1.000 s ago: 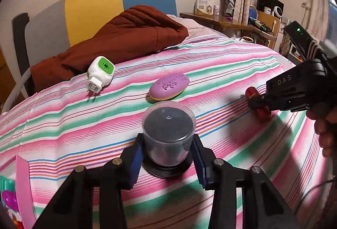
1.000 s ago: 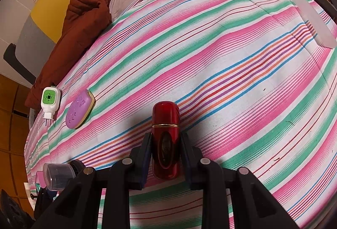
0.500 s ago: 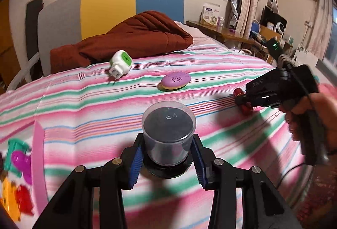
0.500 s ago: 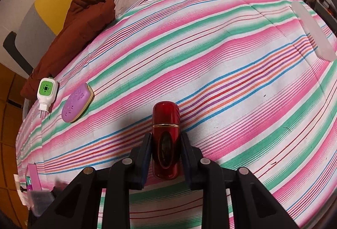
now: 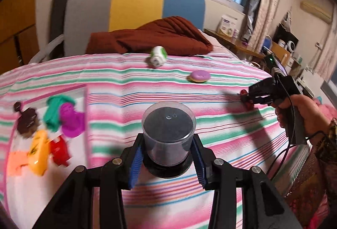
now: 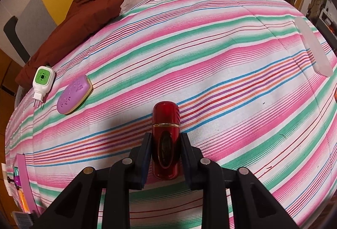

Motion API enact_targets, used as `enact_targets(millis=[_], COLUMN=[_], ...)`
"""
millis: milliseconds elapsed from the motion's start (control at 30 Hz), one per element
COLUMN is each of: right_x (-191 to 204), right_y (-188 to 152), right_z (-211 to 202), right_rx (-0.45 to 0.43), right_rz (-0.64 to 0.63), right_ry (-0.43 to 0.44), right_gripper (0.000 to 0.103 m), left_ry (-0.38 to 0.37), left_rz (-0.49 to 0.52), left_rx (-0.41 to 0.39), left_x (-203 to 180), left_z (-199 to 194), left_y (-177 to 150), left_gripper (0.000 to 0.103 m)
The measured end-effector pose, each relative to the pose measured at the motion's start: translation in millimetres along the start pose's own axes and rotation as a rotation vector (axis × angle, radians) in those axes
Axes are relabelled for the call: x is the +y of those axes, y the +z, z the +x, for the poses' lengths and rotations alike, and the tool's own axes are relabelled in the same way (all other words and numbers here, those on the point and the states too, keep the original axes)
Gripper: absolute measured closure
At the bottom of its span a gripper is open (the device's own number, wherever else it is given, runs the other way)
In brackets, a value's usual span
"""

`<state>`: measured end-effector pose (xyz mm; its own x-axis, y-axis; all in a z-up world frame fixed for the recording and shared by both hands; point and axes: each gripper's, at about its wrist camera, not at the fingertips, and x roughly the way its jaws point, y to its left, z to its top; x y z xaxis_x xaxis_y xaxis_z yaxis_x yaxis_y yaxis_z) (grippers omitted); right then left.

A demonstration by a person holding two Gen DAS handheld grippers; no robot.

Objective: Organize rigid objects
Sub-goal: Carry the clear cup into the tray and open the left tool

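My left gripper (image 5: 168,155) is shut on a clear cylindrical container (image 5: 168,132) with a black base, held above the striped bedspread (image 5: 130,85). A pink-rimmed white tray (image 5: 84,106) with several colourful plastic toys lies at the left. My right gripper (image 6: 166,151) is shut on a red glossy bottle (image 6: 166,136) just over the bedspread (image 6: 210,60); it also shows in the left wrist view (image 5: 246,98). A white and green plug-in device (image 6: 43,79) and a purple oval case (image 6: 74,94) lie at the left, also in the left wrist view (image 5: 158,56) (image 5: 200,76).
A brown quilt (image 5: 151,37) lies at the head of the bed before a grey, yellow and blue headboard (image 5: 134,5). A wooden desk with clutter (image 5: 242,41) stands at the right. A translucent white lid (image 6: 313,47) lies at the right edge. The tray's pink rim (image 6: 23,178) shows at the lower left.
My left gripper has swung left with the container, bringing the toy tray into view. The right gripper holds the red bottle almost still.
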<state>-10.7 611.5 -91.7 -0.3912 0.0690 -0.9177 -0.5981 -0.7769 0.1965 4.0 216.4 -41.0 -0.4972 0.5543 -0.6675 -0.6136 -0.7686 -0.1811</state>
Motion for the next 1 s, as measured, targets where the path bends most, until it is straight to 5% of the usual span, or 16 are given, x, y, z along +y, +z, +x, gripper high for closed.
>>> enact_targets(millis=[433, 1000], right_x=[5.6, 23.0], right_y=[-4.9, -21.8], right_z=[-2.6, -20.6], right_rx=[-0.013, -0.06], right_rz=[-0.064, -0.091], right_ry=[-0.056, 0.014], right_gripper=[0.078, 0.078], left_ry=[0.121, 0.288], left_rz=[-0.108, -0.21], left_rx=[-0.031, -0.024], left_x=[75.2, 150.3], left_z=[-55.0, -73.9], left_y=[-29.9, -61.5], left_gripper=[0.059, 0.059])
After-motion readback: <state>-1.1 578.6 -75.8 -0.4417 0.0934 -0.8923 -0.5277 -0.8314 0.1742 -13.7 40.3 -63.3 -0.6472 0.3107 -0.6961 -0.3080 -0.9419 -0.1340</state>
